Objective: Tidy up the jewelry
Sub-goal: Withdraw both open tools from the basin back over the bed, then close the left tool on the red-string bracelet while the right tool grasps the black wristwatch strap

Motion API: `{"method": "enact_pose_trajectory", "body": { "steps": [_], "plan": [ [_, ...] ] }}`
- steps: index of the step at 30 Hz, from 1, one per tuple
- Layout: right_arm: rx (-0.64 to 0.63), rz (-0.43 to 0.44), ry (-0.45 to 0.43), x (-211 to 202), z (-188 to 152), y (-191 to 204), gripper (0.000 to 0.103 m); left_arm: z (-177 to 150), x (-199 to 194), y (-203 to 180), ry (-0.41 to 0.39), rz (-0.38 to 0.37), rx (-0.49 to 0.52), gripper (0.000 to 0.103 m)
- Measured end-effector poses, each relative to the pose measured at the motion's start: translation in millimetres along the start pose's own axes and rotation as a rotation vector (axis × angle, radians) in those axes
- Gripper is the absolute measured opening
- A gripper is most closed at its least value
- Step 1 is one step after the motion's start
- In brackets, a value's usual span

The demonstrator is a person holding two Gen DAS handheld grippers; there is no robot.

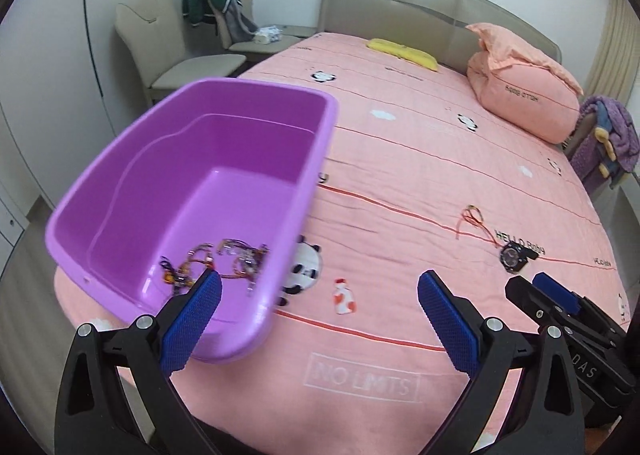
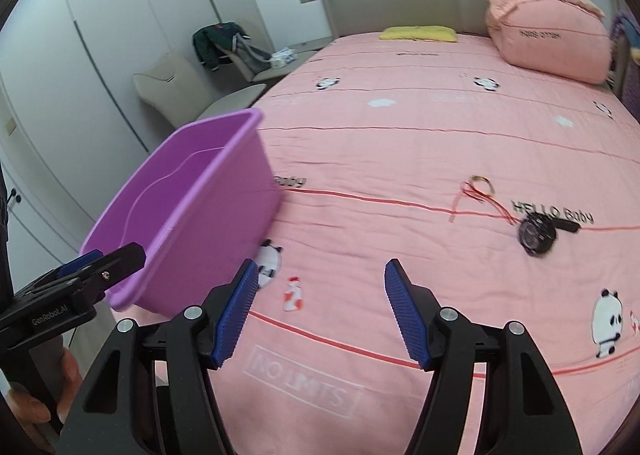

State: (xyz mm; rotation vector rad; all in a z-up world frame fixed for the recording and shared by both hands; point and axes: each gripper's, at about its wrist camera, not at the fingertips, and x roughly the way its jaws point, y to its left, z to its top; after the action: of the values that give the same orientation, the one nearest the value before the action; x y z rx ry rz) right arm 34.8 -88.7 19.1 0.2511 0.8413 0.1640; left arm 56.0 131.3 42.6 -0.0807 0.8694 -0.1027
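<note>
A purple plastic bin (image 1: pixel 120 191) stands on the pink bed at the left, also in the right wrist view (image 2: pixel 240 191). Several bracelets and charms (image 1: pixel 224 261) lie in its near corner. A black watch (image 1: pixel 513 257) (image 2: pixel 537 234) lies on the bed at the right. A red string bracelet with a gold ring (image 1: pixel 472 217) (image 2: pixel 478 191) lies just beyond the watch. My left gripper (image 1: pixel 320 291) is open and empty over the bin's near right corner. My right gripper (image 2: pixel 320 279) is open and empty above the bed, left of the watch.
The pink bedspread (image 1: pixel 400 159) has printed pandas. A pink pillow (image 1: pixel 524 91) and a yellow cloth (image 1: pixel 404 51) lie near the headboard. Beige chairs with clothes (image 1: pixel 176 51) stand left of the bed. A purple blanket (image 1: pixel 612 131) hangs at the right edge.
</note>
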Motion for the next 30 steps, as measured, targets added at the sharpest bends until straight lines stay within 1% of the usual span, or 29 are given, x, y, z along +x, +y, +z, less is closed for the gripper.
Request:
{"method": "enact_pose_trajectory", "body": {
  "steps": [8,16,23,28,30],
  "plan": [
    [0.096,-0.109,-0.020,-17,-20,-81,0.063,-11,26,-63,0.021,-0.060,0.078,0.097],
    [0.187,-0.221,-0.024,-15,-27,-155,0.063,-9,79,-126,0.063,-0.107,0.137,0.097],
    [0.254,-0.294,-0.015,9,-17,-214,0.063,0,139,-180,0.088,-0.133,0.200,0.097],
    [0.292,-0.331,-0.006,36,-1,-249,0.063,9,188,-213,0.105,-0.131,0.231,0.097],
    [0.288,-0.337,0.018,52,7,-261,0.063,13,208,-224,0.114,-0.124,0.237,0.097]
  ]
}}
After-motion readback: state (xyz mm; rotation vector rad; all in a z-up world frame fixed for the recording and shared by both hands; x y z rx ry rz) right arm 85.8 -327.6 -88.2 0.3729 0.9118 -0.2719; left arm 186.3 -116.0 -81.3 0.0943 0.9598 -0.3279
